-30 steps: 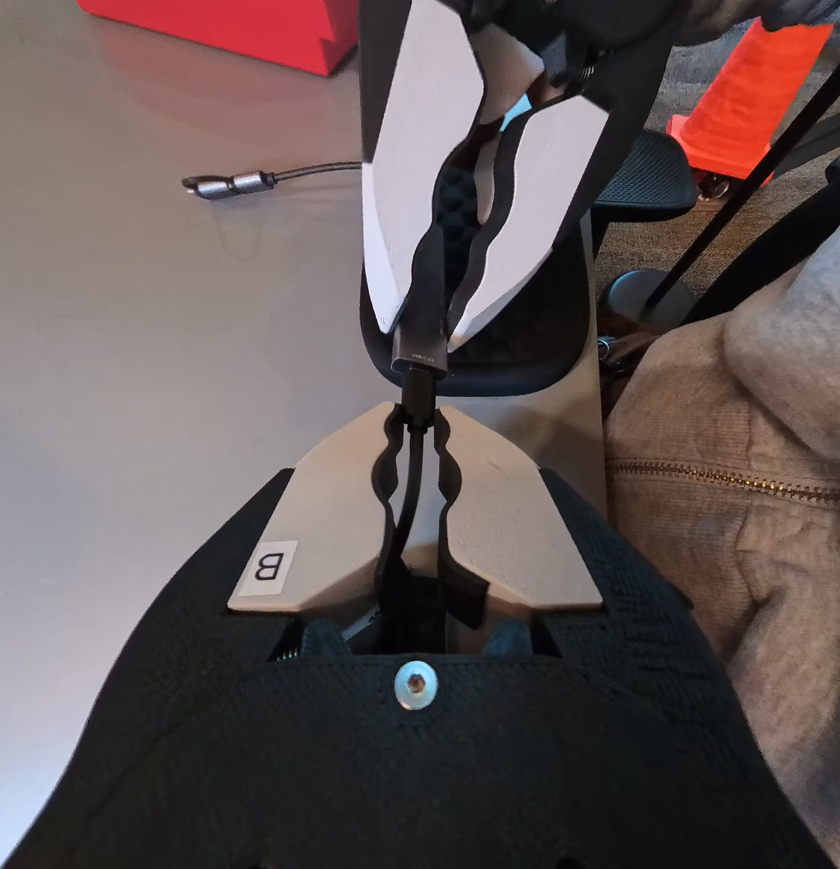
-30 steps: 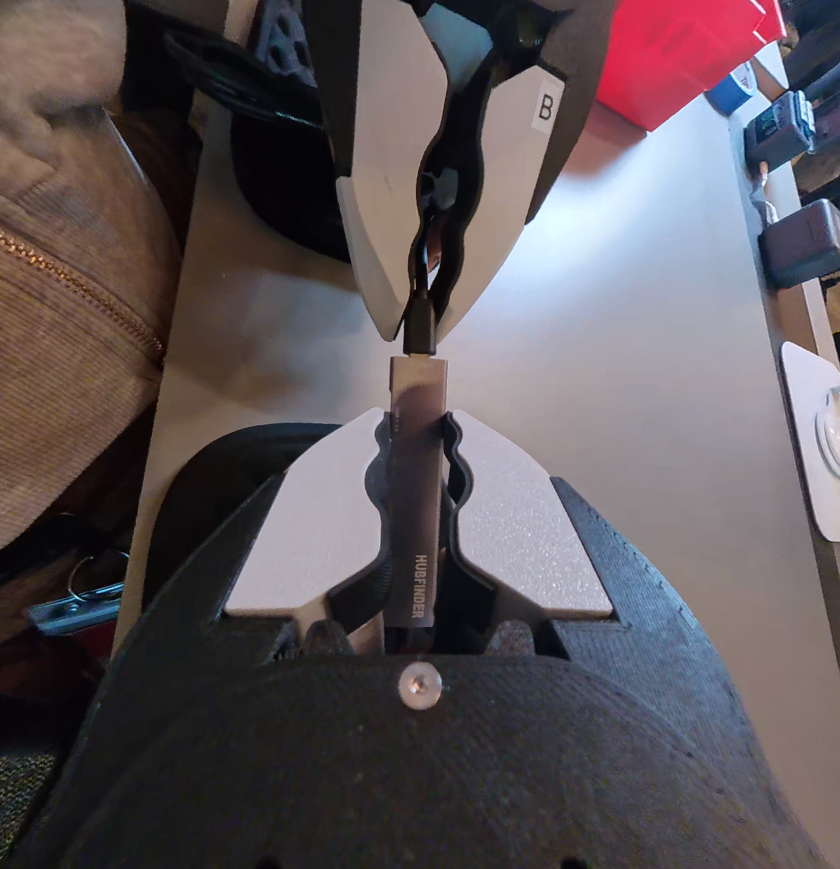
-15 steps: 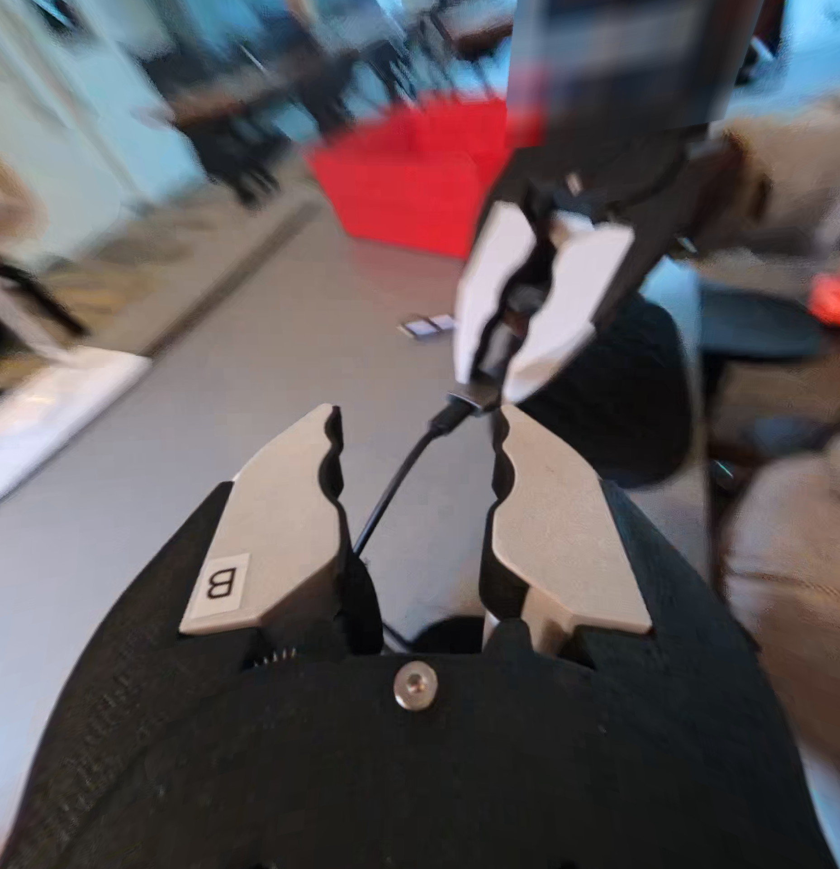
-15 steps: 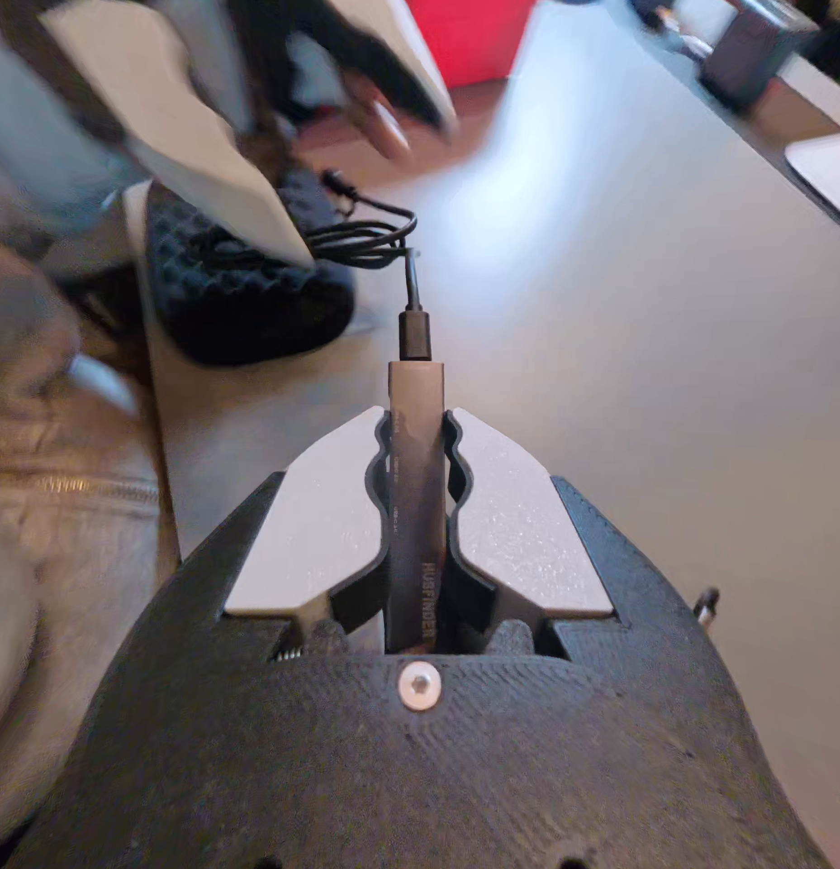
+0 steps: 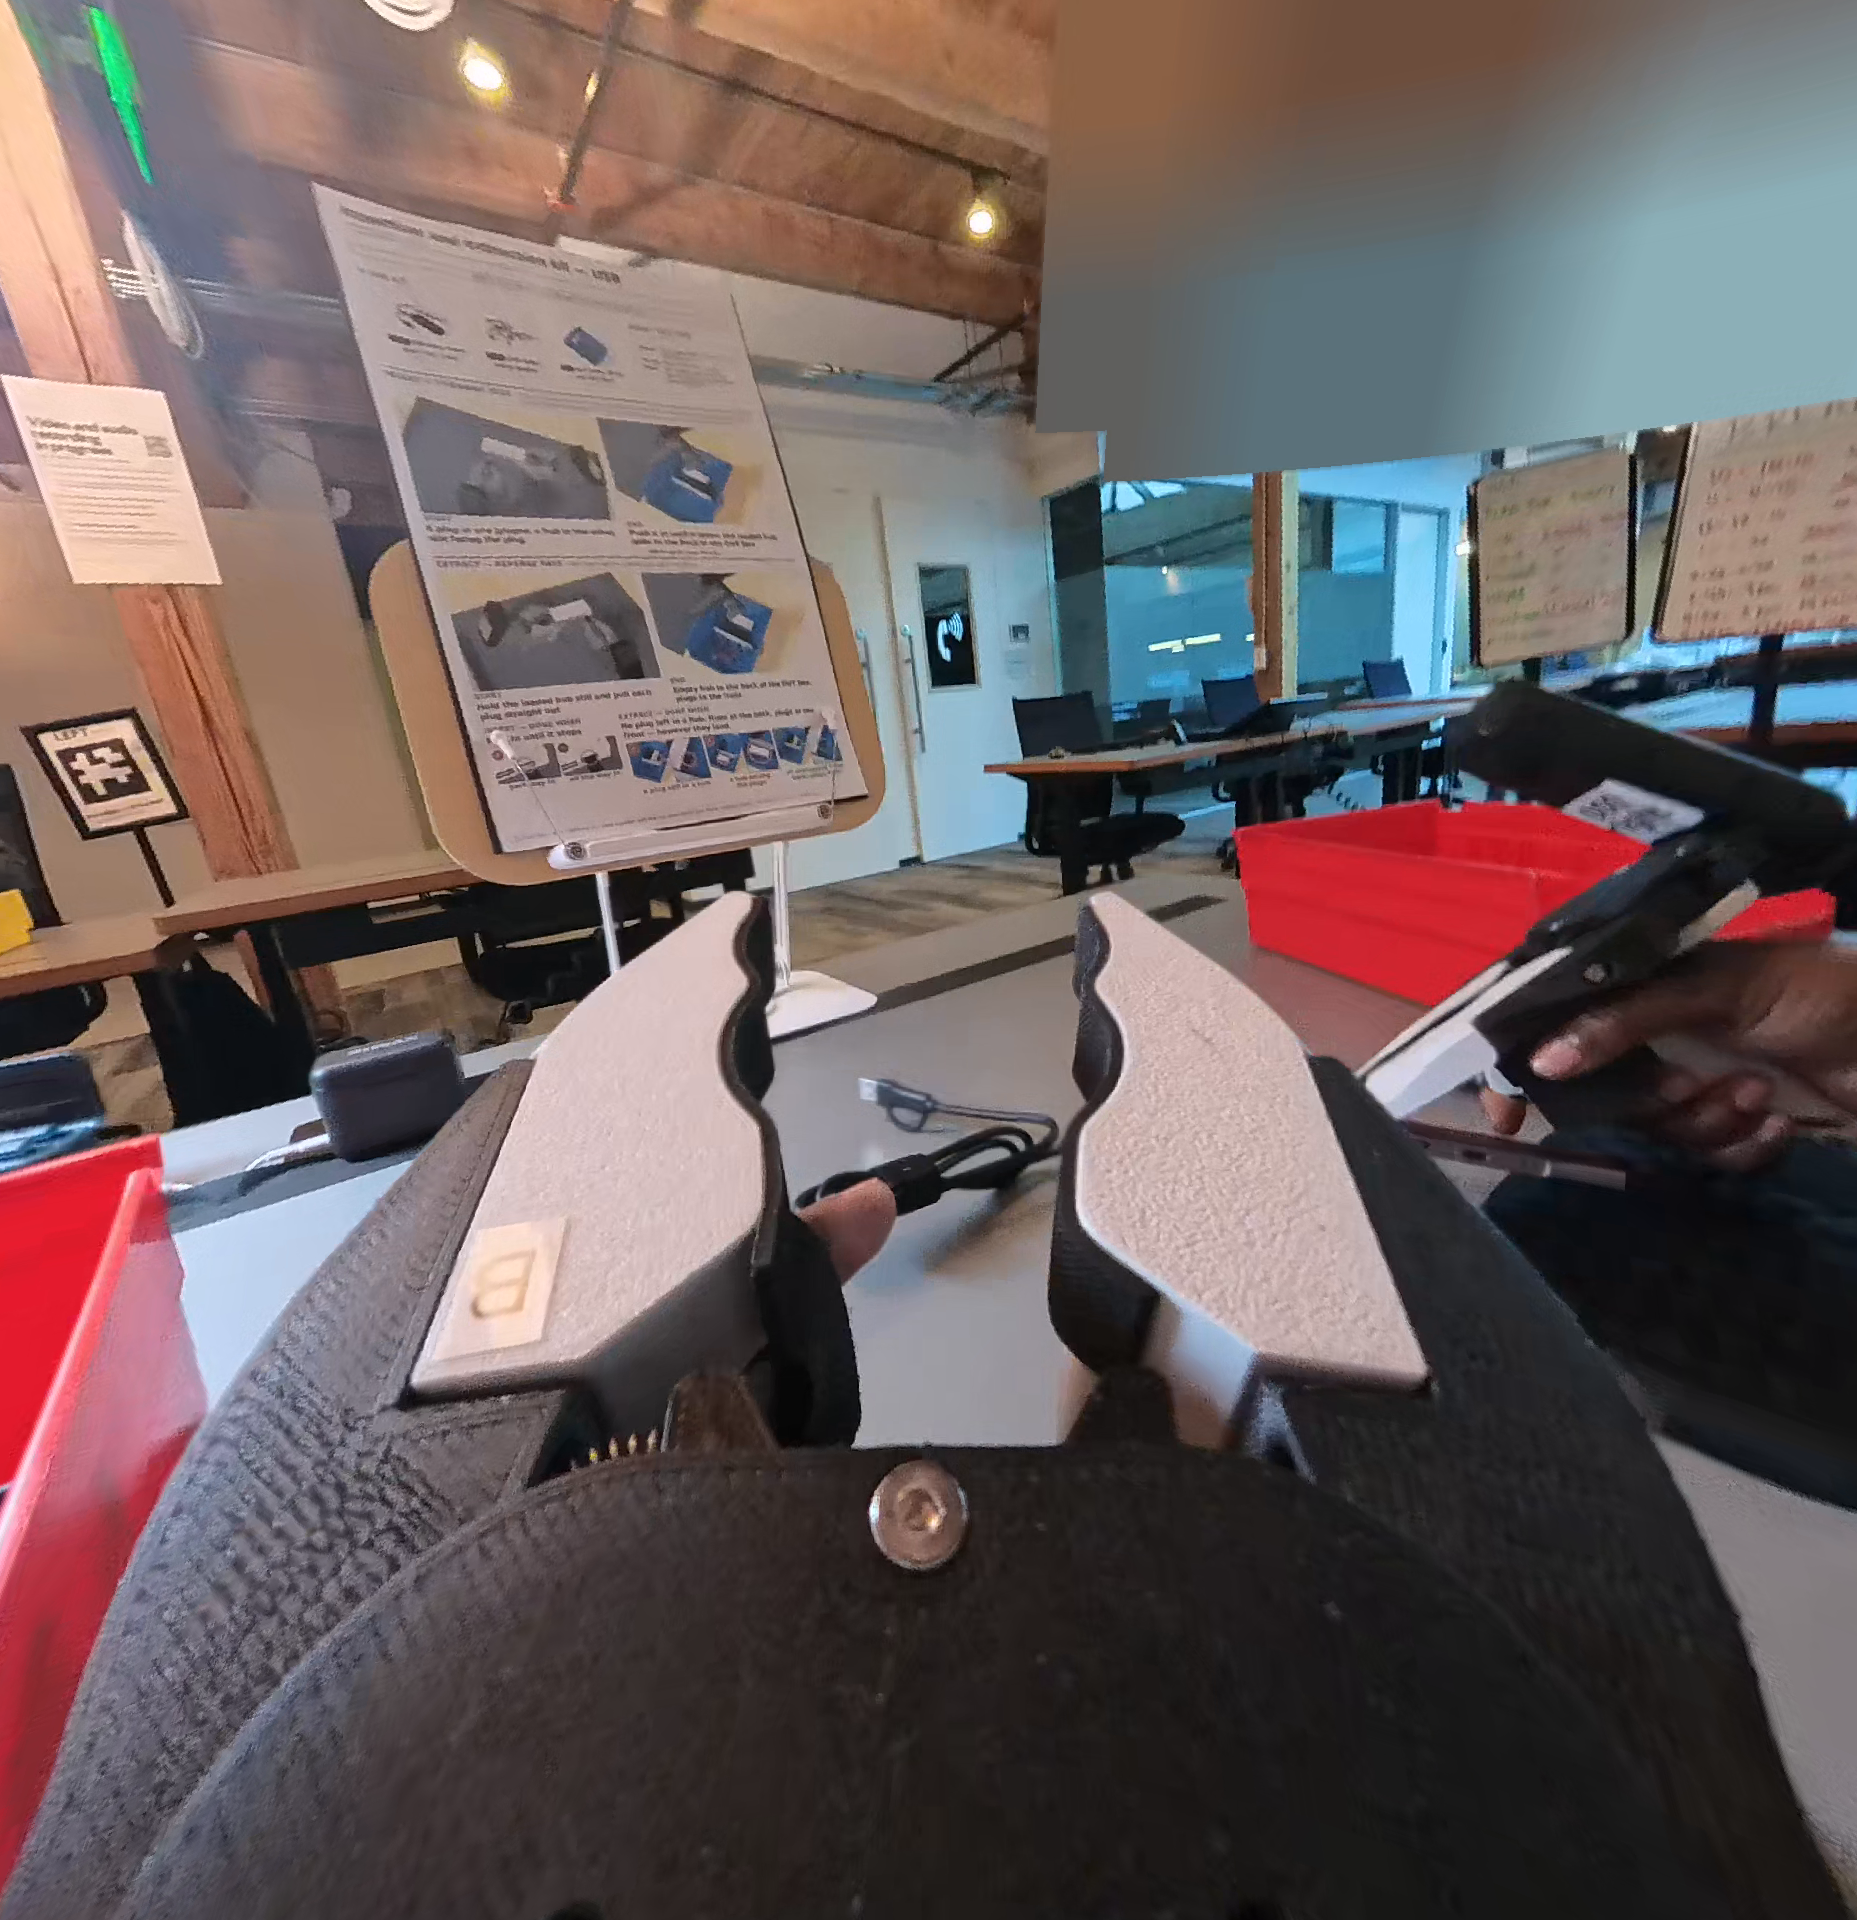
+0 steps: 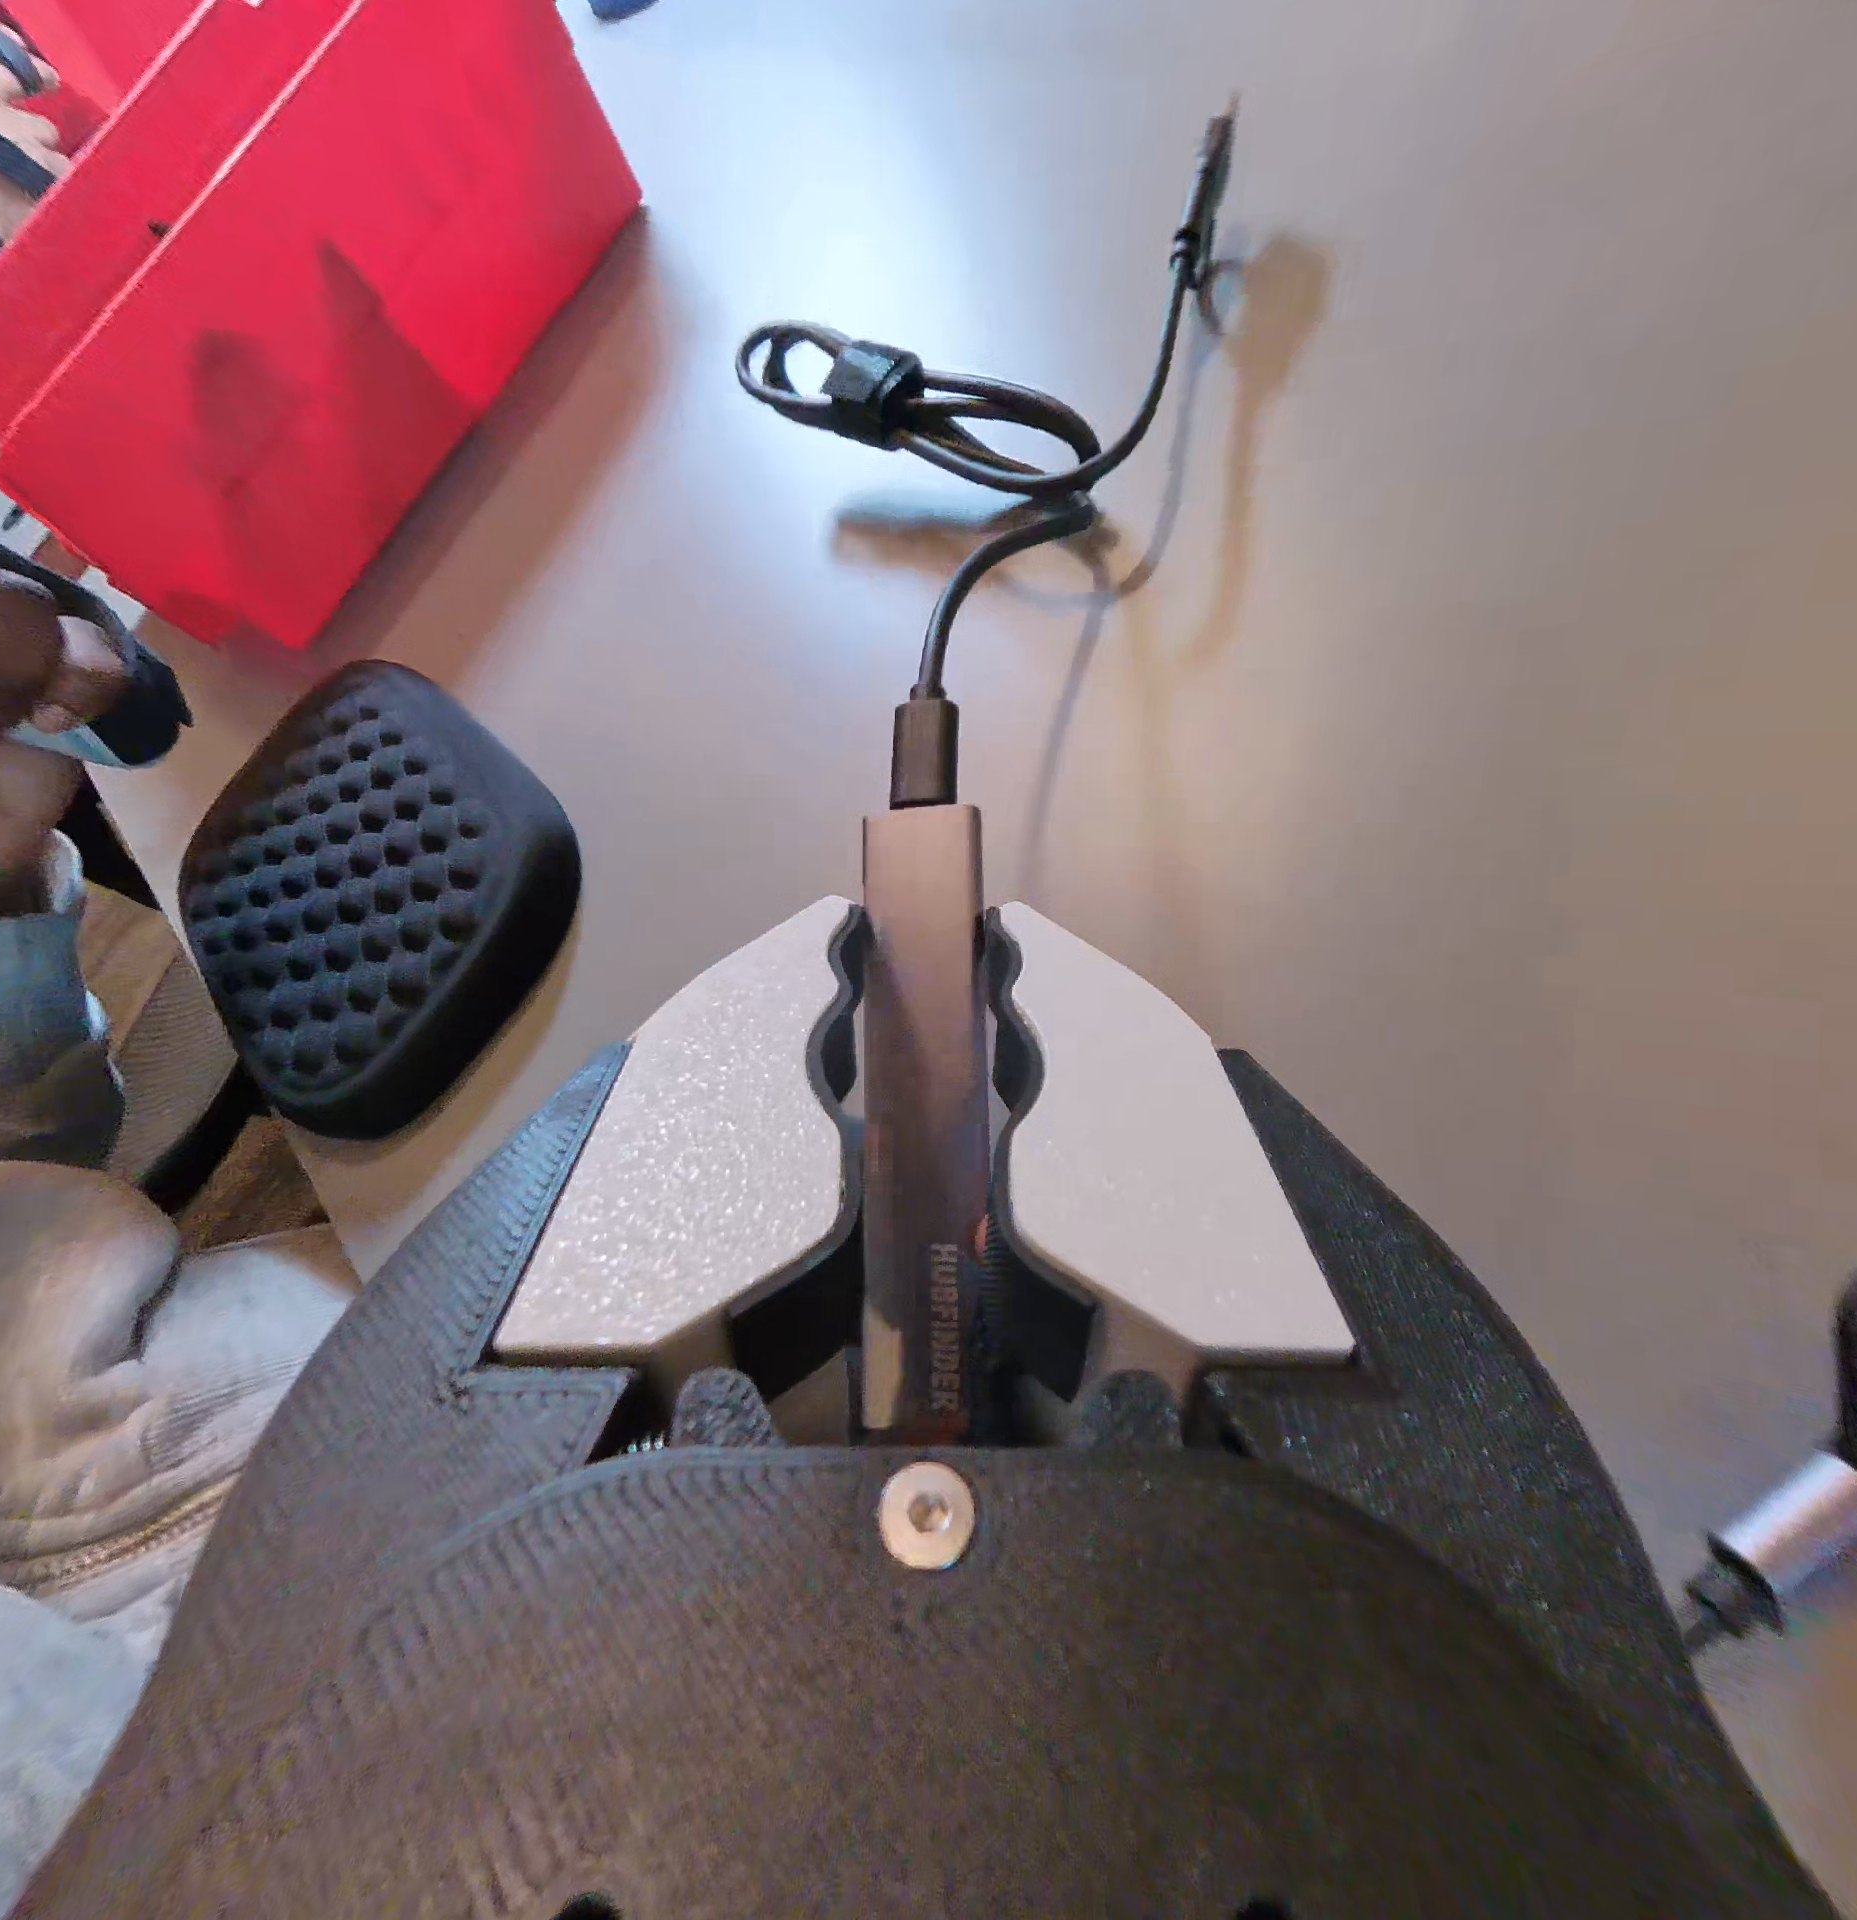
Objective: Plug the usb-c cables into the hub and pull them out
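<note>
One slim metal hub [image 6: 922, 1091] with black cable [image 6: 1007, 457] plugged, in right gripper [image 6: 922, 914].

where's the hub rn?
Right wrist view, centre: the hub is clamped in the right gripper, black cable plugged into its far end.

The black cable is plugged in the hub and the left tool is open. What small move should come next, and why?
Probably bring the open left tool back to the black plug and close on it. The right tool is shut on the hub, the plug sits in the hub's front end, and the left tool holds nothing, so pulling out seems next.
</note>
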Tool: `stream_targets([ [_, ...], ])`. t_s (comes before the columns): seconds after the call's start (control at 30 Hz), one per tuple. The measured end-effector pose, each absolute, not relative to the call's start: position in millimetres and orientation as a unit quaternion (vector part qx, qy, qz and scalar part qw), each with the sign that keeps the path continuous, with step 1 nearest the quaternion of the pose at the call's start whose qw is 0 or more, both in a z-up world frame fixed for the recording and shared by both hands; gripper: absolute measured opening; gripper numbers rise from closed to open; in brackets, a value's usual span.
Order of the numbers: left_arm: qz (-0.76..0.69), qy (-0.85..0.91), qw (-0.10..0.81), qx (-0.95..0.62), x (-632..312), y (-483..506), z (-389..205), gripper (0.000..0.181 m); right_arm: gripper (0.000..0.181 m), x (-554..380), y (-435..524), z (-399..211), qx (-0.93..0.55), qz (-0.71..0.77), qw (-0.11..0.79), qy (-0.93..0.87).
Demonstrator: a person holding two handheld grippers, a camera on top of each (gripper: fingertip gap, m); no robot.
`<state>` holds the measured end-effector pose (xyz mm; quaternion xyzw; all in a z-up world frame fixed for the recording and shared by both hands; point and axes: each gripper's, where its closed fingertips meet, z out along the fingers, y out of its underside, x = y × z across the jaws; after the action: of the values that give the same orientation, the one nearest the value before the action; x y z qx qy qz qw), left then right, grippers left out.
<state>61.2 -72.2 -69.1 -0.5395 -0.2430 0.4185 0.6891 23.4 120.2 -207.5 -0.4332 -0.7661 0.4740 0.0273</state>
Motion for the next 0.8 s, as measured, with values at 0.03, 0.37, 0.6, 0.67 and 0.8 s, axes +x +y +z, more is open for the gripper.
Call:
stream_targets([
  [0.03, 0.422, -0.236, 0.682, -0.549, 61.6, -69.3, -71.1, 0.056, 0.019, 25.0, 115.8, -207.0, -0.432, 0.479, 0.017, -0.764],
  [0.37, 0.202, -0.157, 0.702, -0.664, 98.4, -15.9, -112.7, 0.056, 0.079, 51.2, 103.2, -95.3, -0.239, 0.696, 0.033, -0.677],
  [0.6, 0.141, -0.037, 0.678, -0.721, 137.3, 17.2, -127.1, 0.054, 0.118, 82.0, 98.8, -53.1, -0.116, 0.799, 0.07, -0.587],
  [0.67, 0.134, -0.046, 0.667, -0.732, 139.3, -0.9, -119.1, 0.046, 0.123, 85.9, 103.5, -43.0, -0.096, 0.816, 0.08, -0.565],
  [0.8, 0.169, -0.134, 0.62, -0.755, 126.8, -71.9, -105.6, 0.045, 0.122, 82.5, 115.1, -30.1, -0.094, 0.829, 0.107, -0.54],
])
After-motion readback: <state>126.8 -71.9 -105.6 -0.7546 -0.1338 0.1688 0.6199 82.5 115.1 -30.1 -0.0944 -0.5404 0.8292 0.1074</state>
